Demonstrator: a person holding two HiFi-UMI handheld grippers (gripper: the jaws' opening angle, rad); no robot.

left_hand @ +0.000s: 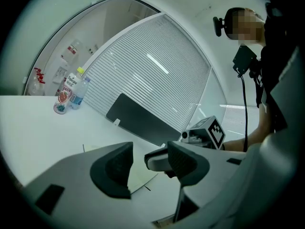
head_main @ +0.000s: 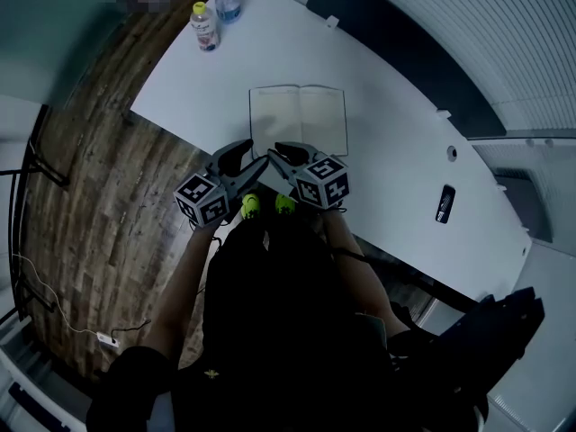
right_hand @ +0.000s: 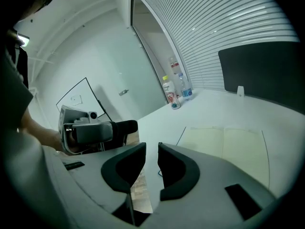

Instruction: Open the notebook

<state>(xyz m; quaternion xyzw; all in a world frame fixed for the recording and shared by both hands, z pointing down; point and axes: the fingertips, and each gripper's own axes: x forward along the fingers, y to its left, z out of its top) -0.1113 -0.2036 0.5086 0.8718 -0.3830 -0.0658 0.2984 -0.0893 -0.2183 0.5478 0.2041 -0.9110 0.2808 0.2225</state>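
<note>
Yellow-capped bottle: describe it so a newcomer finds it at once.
On the white table, go to the far left corner, where two bottles stand together. The yellow-capped bottle has a pinkish label; its neighbour has a blue one.

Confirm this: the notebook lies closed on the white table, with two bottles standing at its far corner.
Not closed: the notebook lies open, both pages showing, in the head view. It does lie on the white table, with two bottles at its far corner.

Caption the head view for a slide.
Notebook lies open on the white table; left gripper and right gripper hover empty before it.
</note>
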